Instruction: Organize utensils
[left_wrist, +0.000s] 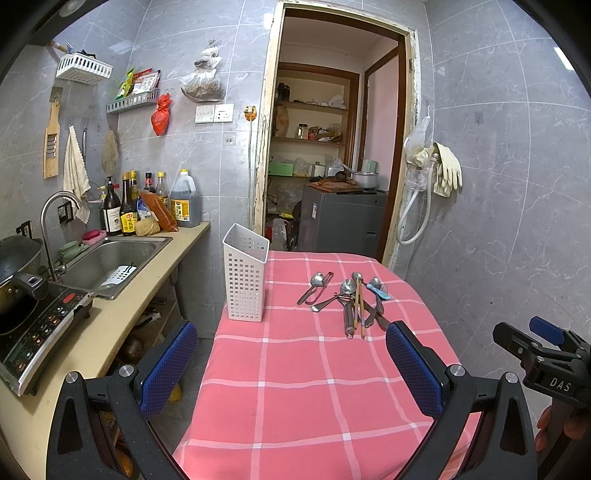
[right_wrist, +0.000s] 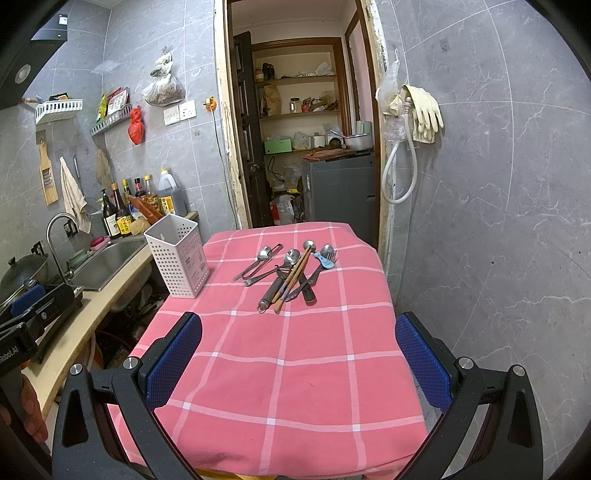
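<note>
On the pink cloth (right_wrist: 288, 369), white holder (right_wrist: 179, 254) stands beside piled utensils (right_wrist: 291, 271); both tongs (left_wrist: 291, 373) (right_wrist: 299, 365) gape, gripping nothing.

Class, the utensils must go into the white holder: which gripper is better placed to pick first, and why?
Probably the right gripper: open, with the utensil pile almost straight ahead. The left gripper, also open, faces between the white holder and the pile.
</note>
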